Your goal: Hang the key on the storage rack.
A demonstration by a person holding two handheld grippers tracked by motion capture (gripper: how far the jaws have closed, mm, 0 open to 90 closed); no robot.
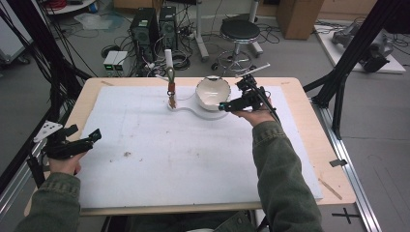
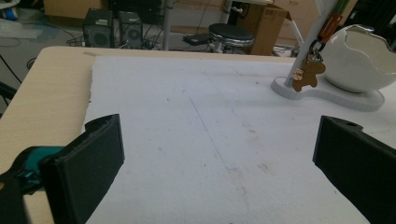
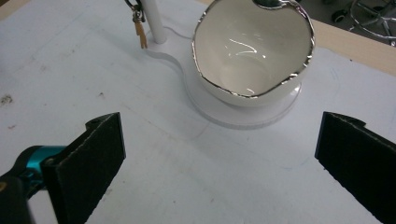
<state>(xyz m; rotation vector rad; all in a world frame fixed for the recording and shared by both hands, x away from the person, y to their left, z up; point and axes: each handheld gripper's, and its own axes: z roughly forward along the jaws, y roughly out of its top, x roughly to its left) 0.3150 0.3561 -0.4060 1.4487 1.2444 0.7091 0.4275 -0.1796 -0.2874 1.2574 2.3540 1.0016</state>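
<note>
White bowl point(image 3: 252, 56), keys point(image 3: 138, 28) beside

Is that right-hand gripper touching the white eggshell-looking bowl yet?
Apart. In the right gripper view, the right gripper has its jaws wide open, with bare white mat lying between them and the bowl, which sits farther off on its stand.

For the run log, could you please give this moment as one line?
left gripper: open, empty, near left edge | right gripper: open, empty, beside bowl | keys: hanging on post
</note>
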